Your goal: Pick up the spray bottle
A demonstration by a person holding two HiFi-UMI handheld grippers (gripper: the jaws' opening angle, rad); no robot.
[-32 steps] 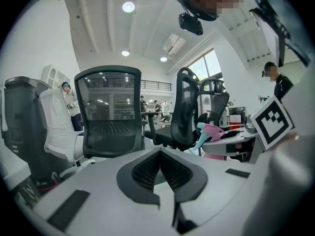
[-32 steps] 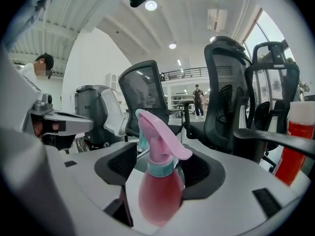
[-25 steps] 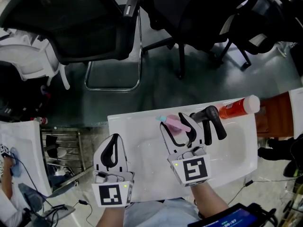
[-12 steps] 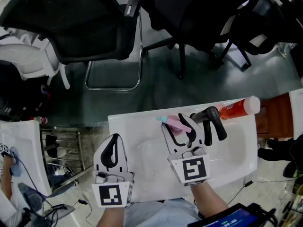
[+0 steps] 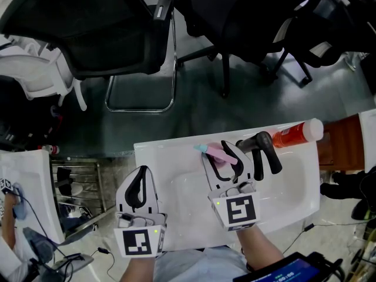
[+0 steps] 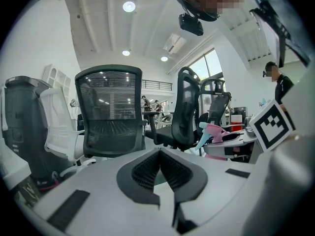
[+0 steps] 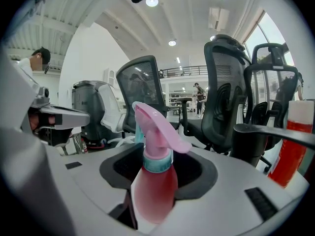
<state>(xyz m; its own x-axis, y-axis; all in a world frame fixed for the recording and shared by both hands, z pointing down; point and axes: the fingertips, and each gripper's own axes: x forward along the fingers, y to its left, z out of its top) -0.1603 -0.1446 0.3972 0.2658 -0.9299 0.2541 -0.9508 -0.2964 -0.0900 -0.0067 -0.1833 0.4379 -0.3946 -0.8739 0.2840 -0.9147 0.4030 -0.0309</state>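
Observation:
A pink spray bottle (image 5: 215, 153) with a teal collar stands on the white table (image 5: 176, 204). It rises between the jaws of my right gripper (image 5: 221, 157). In the right gripper view the spray bottle (image 7: 153, 186) fills most of the gap of that gripper (image 7: 158, 170). Its jaws have just been closing around the bottle's body, and I see no firm press on it. My left gripper (image 5: 140, 181) rests at the table's left front, shut and empty, and the left gripper view shows its pads (image 6: 147, 168) meeting. The spray bottle (image 6: 214, 132) shows there to the right.
A black curved-handled object (image 5: 262, 149) lies just right of the bottle. A red-orange bottle with a white cap (image 5: 297, 133) lies at the table's far right edge. Black office chairs (image 5: 100, 34) stand on the floor beyond the table.
The right gripper's jaws have narrowed a little around the spray bottle. Both hands and the bottle have stayed where they were.

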